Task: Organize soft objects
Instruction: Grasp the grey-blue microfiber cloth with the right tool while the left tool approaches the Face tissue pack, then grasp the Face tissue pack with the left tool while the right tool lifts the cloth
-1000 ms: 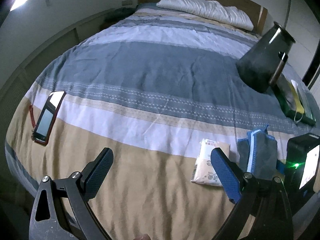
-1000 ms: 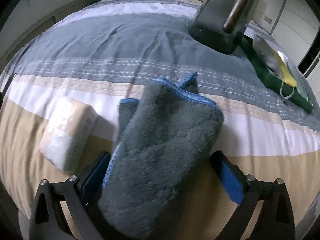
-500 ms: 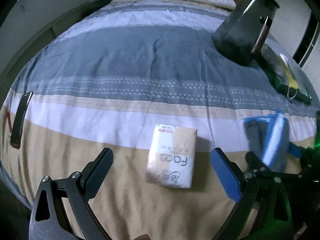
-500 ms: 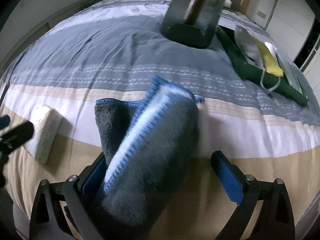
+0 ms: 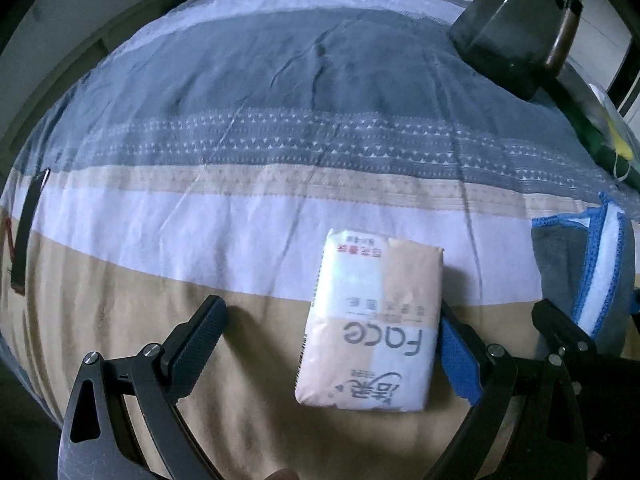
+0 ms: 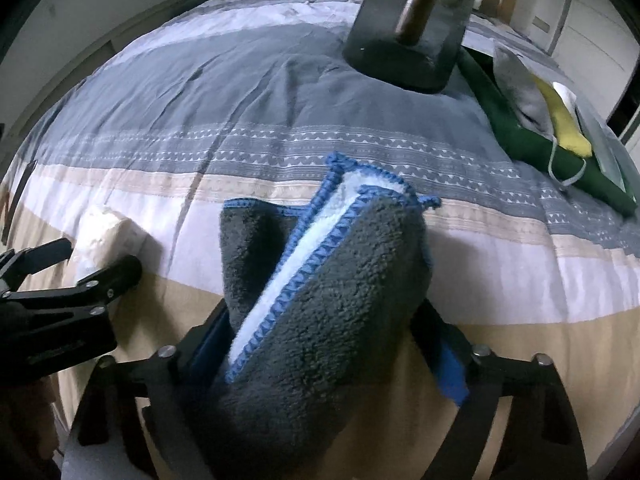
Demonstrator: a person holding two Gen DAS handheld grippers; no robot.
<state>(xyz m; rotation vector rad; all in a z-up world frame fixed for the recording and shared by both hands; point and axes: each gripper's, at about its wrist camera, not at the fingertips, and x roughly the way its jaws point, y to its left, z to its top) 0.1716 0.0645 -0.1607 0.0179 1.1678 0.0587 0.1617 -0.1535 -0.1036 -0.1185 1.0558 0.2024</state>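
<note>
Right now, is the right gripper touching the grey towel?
Touching. The right wrist view shows the right gripper closed onto the folded grey towel, with both fingers pressed against its sides and the fabric bunched between them.

On the bed (image 5: pixel 280 128), your tissue pack (image 5: pixel 372 320) lies left of the folded towel (image 6: pixel 320 300); the bag (image 6: pixel 408 32) and tray (image 6: pixel 532 140) sit behind them.

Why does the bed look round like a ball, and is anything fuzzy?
Left wrist view: the fisheye lens bends the striped blanket into a dome; the tissue pack is sharp. Right wrist view: same bending, and the gray towel is sharp too.
</note>
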